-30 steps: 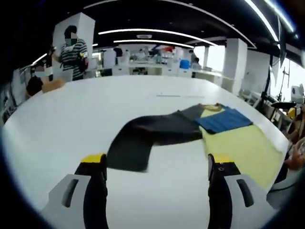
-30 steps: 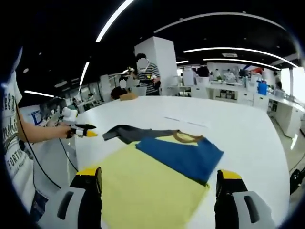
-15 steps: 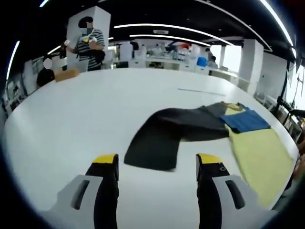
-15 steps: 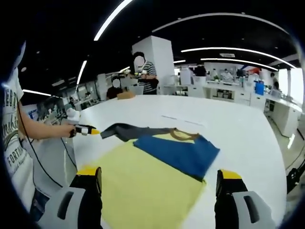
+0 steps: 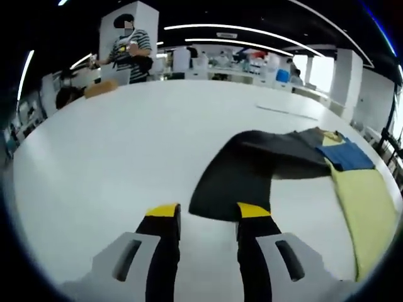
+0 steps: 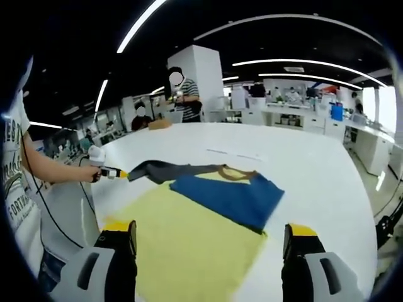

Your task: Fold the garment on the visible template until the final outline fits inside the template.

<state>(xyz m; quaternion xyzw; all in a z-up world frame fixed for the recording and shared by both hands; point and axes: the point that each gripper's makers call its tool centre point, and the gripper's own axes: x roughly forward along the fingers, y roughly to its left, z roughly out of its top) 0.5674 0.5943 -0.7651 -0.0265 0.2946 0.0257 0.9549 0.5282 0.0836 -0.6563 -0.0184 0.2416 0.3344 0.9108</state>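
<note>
Your left hand-held gripper (image 5: 208,214) has its jaws narrowed, close together, at the edge of the dark sleeve (image 5: 233,182) on the white desk (image 5: 126,145); whether they pinch the cloth cannot be told. Your right hand-held gripper (image 6: 208,236) has its jaws set wide, holding nothing, over the yellow template (image 6: 189,245). The folded blue garment (image 6: 230,195) lies on the template's far part.

Both views low over the table (image 5: 113,145), opposite ends of shared garment (image 6: 230,198).
</note>
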